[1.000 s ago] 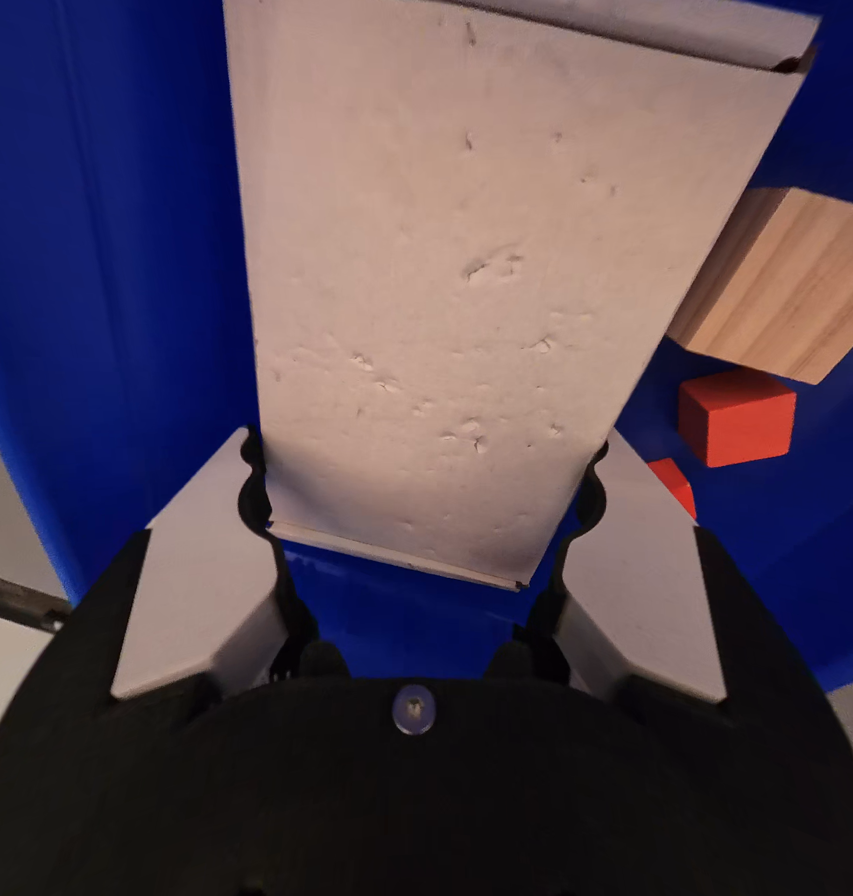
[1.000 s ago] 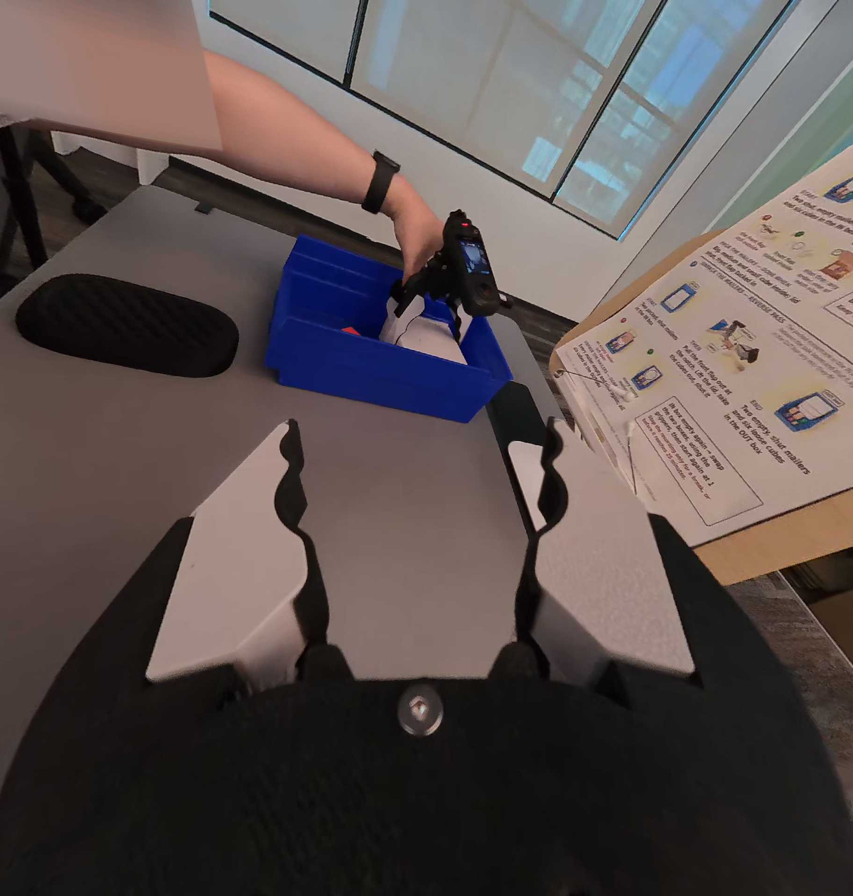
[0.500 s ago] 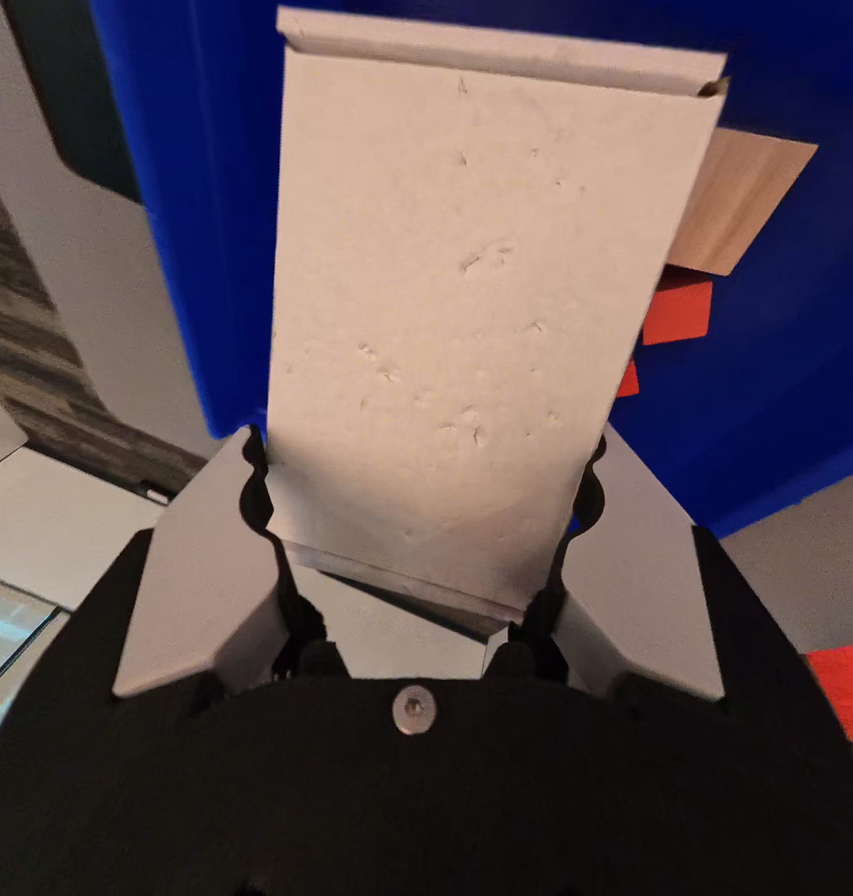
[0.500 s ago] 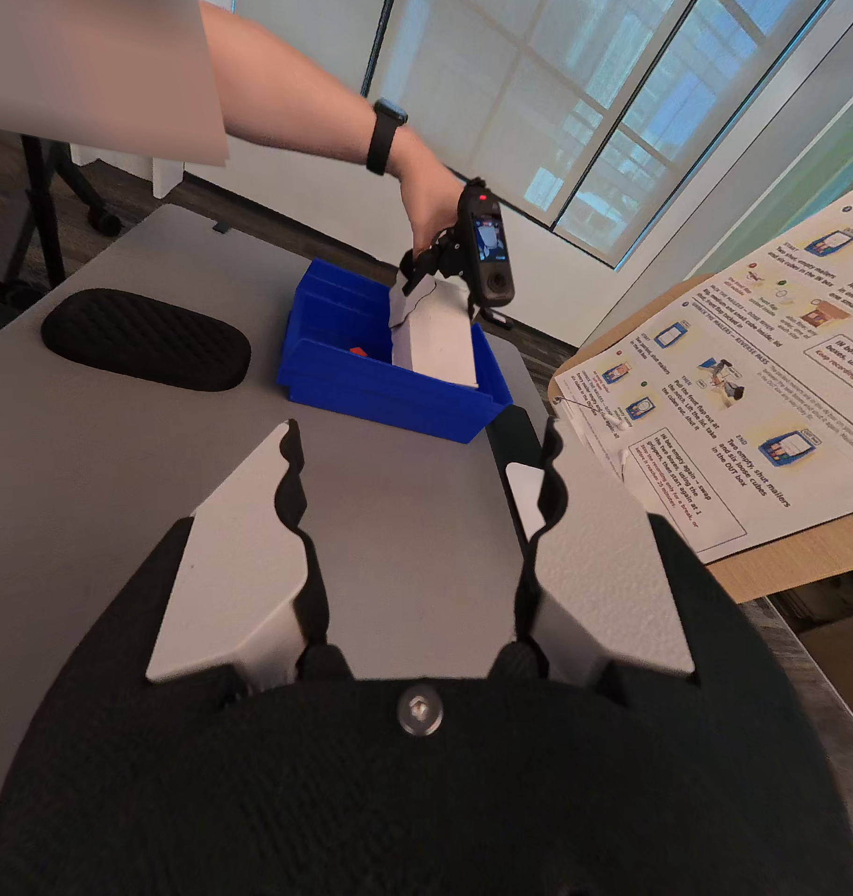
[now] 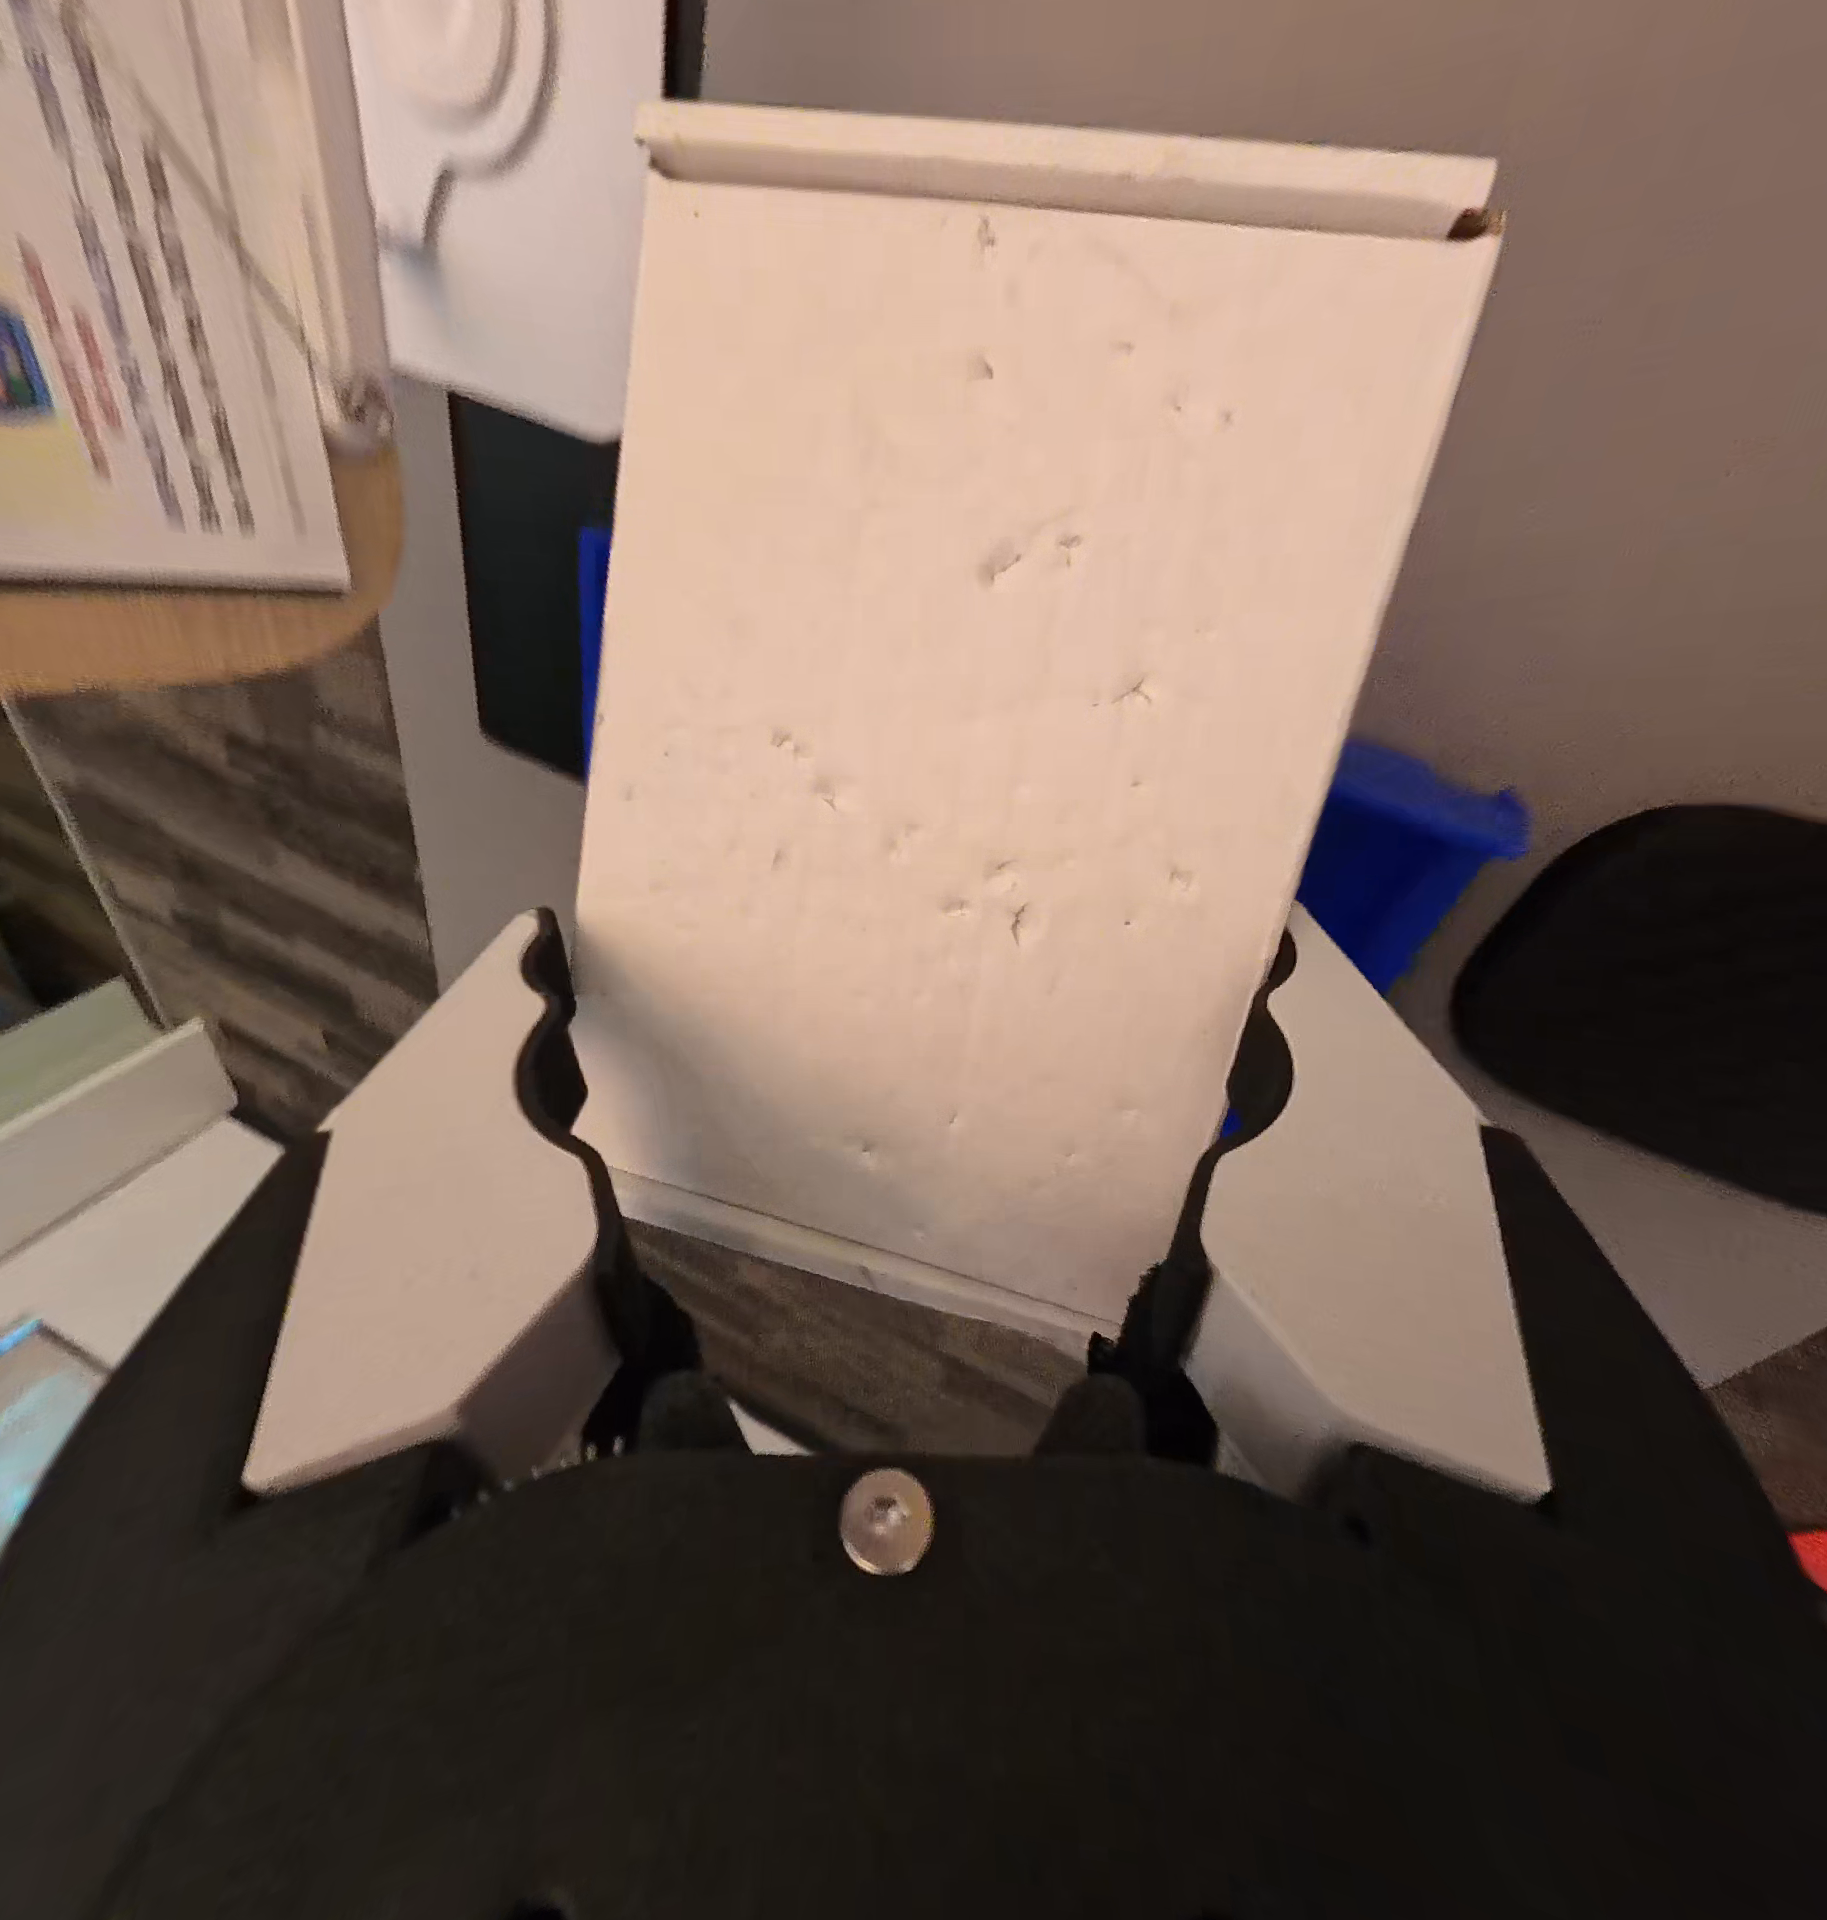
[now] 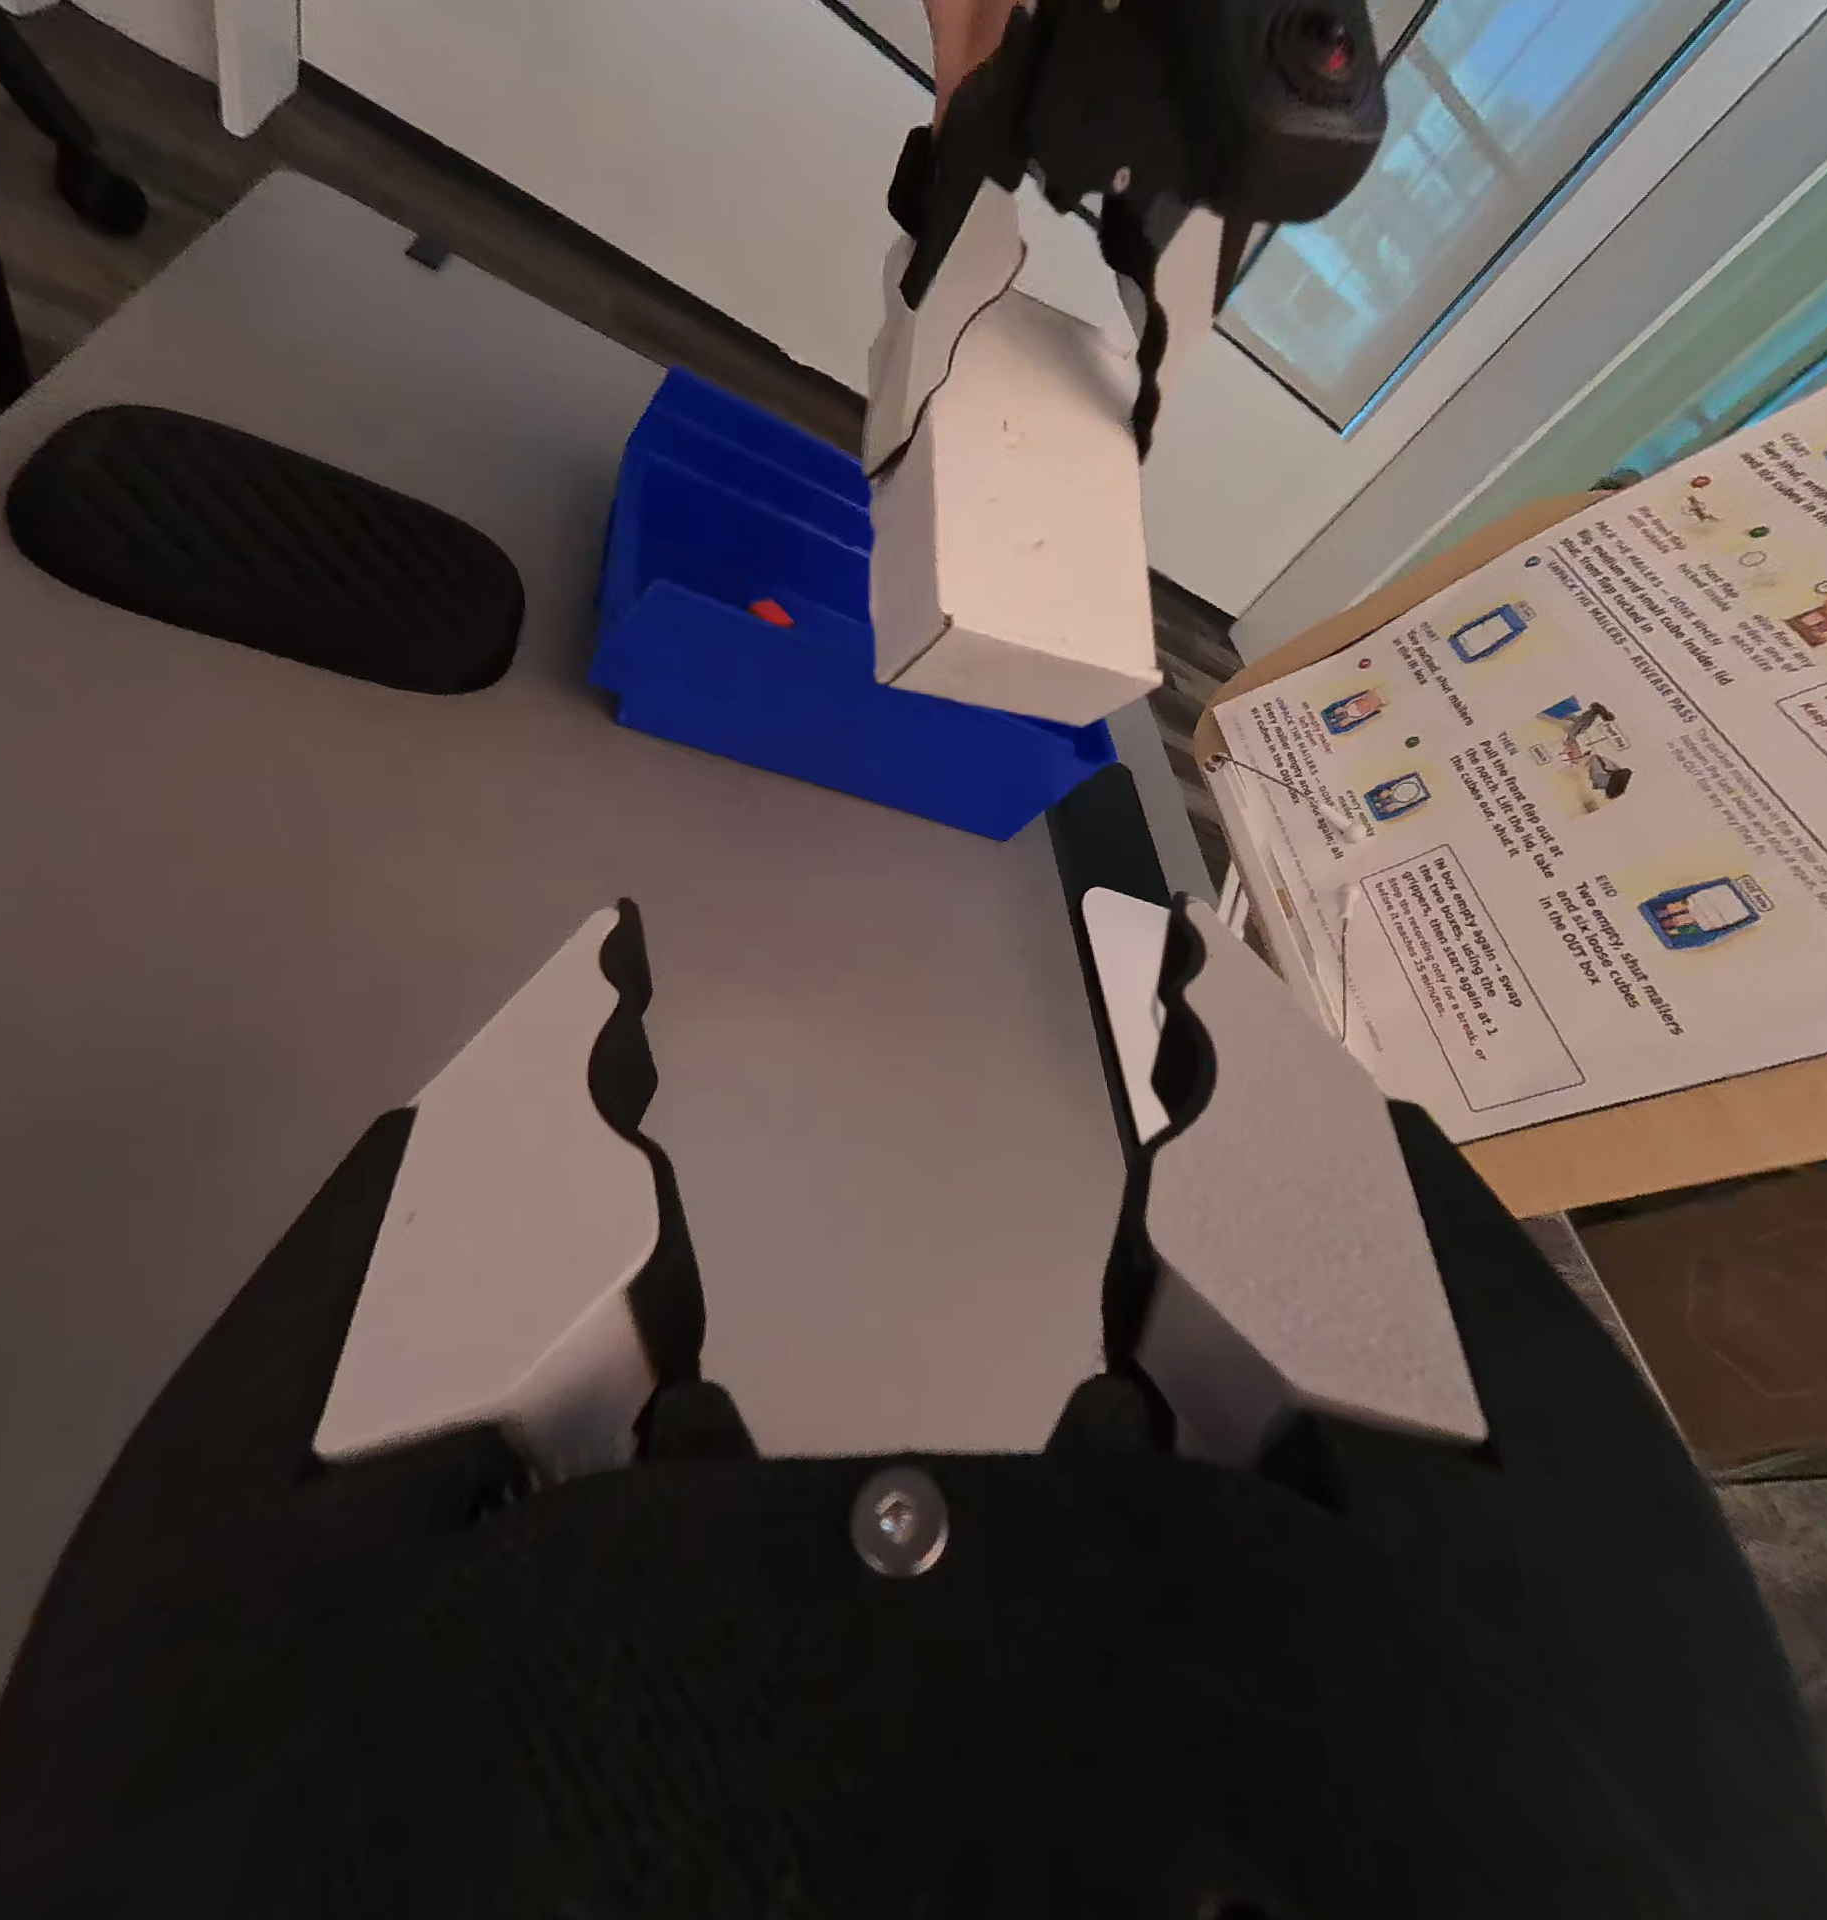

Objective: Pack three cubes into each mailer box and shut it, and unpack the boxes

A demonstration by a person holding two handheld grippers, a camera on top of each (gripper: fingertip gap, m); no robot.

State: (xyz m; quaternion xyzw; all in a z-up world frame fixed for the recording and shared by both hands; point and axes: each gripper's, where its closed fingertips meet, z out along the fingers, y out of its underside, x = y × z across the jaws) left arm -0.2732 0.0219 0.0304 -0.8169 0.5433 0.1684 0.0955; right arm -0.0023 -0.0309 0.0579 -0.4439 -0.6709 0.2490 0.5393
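Left gripper (image 5: pixel 909 1049) clamps shut white box (image 5: pixel 992 675), held in air above blue bin (image 6: pixel 836 727); right gripper (image 6: pixel 904 1039) wide open, empty, over table (image 6: pixel 265 883); likely next: set box down, open flap.

White dimpled mailer box (image 5: pixel 992 675), blue bin (image 6: pixel 815 707), red cube (image 6: pixel 772 612) peeking out, black ribbed pad (image 6: pixel 265 545) sitting on grey bench (image 6: pixel 265 883).

Grey table (image 6: pixel 265 883) — blue bin (image 6: pixel 805 717); black pad (image 6: pixel 265 551).
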